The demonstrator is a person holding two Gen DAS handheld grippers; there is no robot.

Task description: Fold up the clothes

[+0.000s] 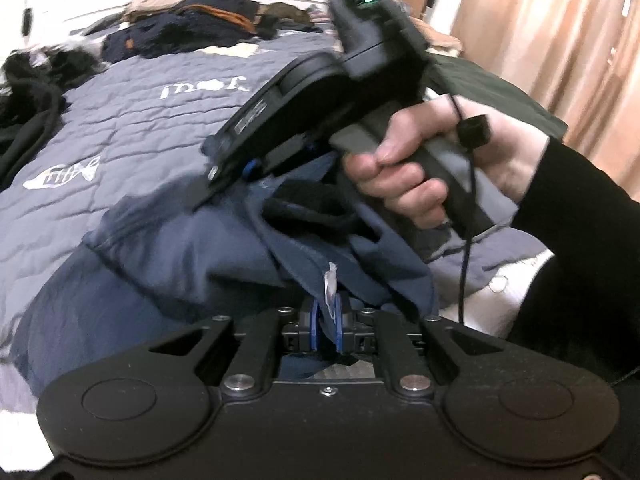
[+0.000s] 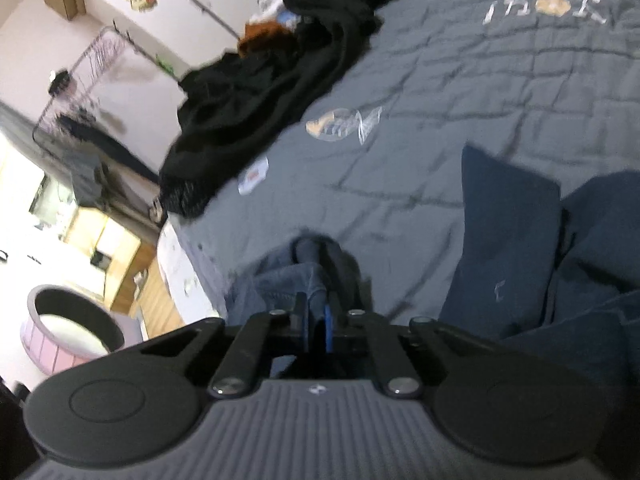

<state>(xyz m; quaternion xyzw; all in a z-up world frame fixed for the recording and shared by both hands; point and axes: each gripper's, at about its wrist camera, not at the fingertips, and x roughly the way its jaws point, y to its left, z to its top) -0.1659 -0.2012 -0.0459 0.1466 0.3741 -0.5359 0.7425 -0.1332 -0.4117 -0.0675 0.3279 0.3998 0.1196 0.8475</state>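
1. Navy-blue cotton garment (image 1: 192, 248), rumpled, lies on the near part of a grey quilted bedspread (image 1: 132, 120) printed with white lettering and a fish-skeleton motif. In the right wrist view the same garment (image 2: 508, 240) sits at the right, one flat folded panel raised towards the camera.
2. At the far left of the bed, a heap of black clothing (image 2: 260, 92) is piled along the bedspread's edge, well apart from the navy garment. More dark clothes (image 1: 180, 28) lie at the head of the bed.
3. The left gripper (image 1: 326, 324) is clenched on an edge of the navy garment; the cloth and a small white label (image 1: 330, 284) stand between its blue pads.
4. The right gripper (image 2: 318, 320) has its jaws drawn nearly together. A bunched fold of faded blue fabric (image 2: 288, 276) lies right at its tips, but blur hides whether the pads actually pinch it.
5. In the left wrist view the right gripper (image 1: 224, 176) reaches down to the garment's upper folds, its grey handle held by a person's hand (image 1: 420, 172) in a black sleeve (image 1: 580, 240).
6. To the right, peach-coloured curtains (image 1: 560, 40) hang beside the bed.
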